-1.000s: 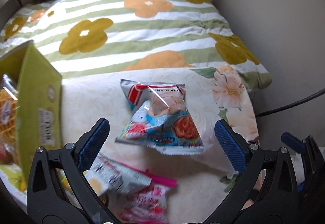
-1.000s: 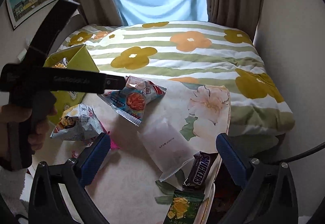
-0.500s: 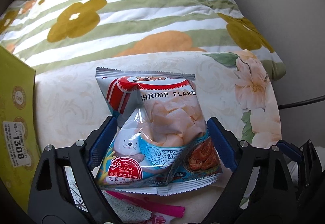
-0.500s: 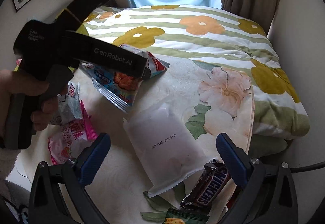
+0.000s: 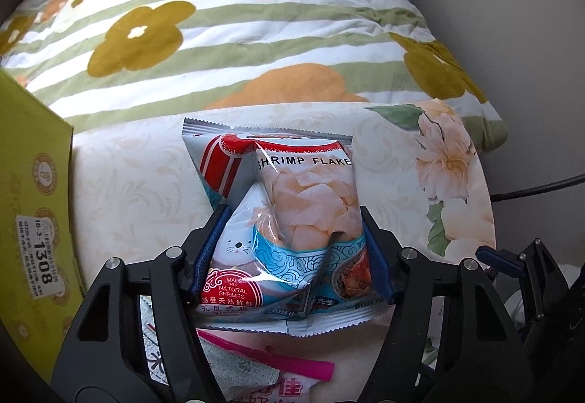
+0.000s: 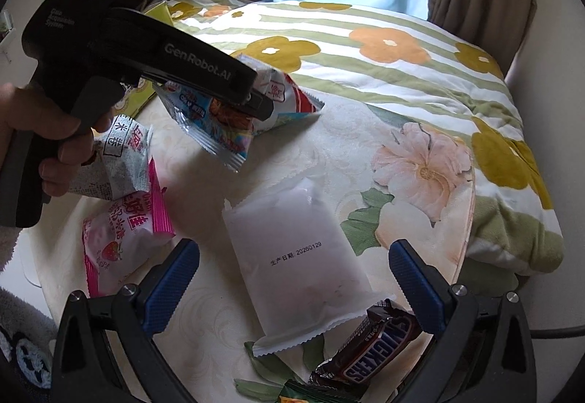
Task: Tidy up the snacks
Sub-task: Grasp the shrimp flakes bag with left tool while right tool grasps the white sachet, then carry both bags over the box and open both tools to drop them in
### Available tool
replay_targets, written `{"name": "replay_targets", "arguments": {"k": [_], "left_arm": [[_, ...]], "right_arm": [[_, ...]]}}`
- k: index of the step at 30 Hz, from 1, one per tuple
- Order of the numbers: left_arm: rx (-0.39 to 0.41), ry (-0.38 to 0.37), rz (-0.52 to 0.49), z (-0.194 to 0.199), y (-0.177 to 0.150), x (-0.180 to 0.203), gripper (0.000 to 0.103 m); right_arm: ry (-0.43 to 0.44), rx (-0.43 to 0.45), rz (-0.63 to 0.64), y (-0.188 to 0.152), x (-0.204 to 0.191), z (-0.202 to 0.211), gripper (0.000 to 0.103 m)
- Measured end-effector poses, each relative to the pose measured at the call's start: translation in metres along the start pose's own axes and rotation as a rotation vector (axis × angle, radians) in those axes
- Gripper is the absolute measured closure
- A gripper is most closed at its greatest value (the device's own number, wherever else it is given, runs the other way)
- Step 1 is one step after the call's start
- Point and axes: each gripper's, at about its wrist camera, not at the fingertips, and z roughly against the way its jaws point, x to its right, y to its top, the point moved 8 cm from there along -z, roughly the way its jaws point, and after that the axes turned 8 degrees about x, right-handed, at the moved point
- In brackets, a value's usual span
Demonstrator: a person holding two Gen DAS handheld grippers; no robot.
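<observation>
Closing on the shrimp flake bag (image 5: 289, 238), the left gripper (image 5: 292, 249) is squeezing the packet's lower half from both sides, blue pads pressing and creasing the film. The bag is lying at centre frame on the floral table (image 5: 139, 183), its long axis running up the picture, away from the tongs. The right gripper (image 6: 292, 286) is hovering spread wide over a white pouch (image 6: 292, 257), gripping nothing. A yellow-green box (image 5: 33, 220) is waiting at left; a pink packet (image 5: 270, 373) is crowding the bag's lower edge.
</observation>
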Motion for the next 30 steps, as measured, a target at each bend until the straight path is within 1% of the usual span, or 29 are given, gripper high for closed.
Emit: {"name": "replay_targets", "arguments": {"k": [1,4,10,13,14,15,18,23,27,30], "left_arm": [[0.008,-0.001,0.004,0.003,0.001,-0.001,0.039],[0.027,0.004,0.003,0.014,0.002,-0.003,0.039],[0.054,0.007,0.020,0.034,0.000,-0.009,0.039],[0.061,0.010,0.021,0.039,-0.004,-0.011,0.039],[0.062,0.011,0.023,0.041,-0.005,-0.012,0.039],[0.065,0.011,0.025,0.043,-0.006,-0.012,0.039],[0.074,0.012,0.029,0.049,-0.009,-0.012,0.039],[0.099,0.018,0.041,0.066,-0.013,-0.014,0.039],[0.136,0.025,0.054,0.089,-0.015,-0.017,0.039],[0.177,0.035,0.065,0.113,-0.015,-0.020,0.039]], "right_arm": [[0.012,-0.014,0.013,0.000,-0.001,-0.002,0.000],[0.010,-0.033,0.062,-0.002,-0.008,-0.006,0.000],[-0.022,-0.052,0.115,-0.007,-0.010,-0.016,0.001],[-0.038,-0.086,0.128,-0.012,-0.006,-0.023,0.018],[-0.047,-0.099,0.135,-0.015,-0.005,-0.026,0.027],[-0.062,-0.100,0.148,-0.016,-0.004,-0.026,0.031],[-0.063,-0.092,0.152,-0.016,-0.004,-0.024,0.037],[-0.062,-0.083,0.119,-0.014,-0.006,-0.017,0.039],[-0.060,-0.046,0.074,-0.003,-0.011,-0.004,0.039],[-0.059,-0.009,0.049,0.012,-0.017,0.011,0.039]]}}
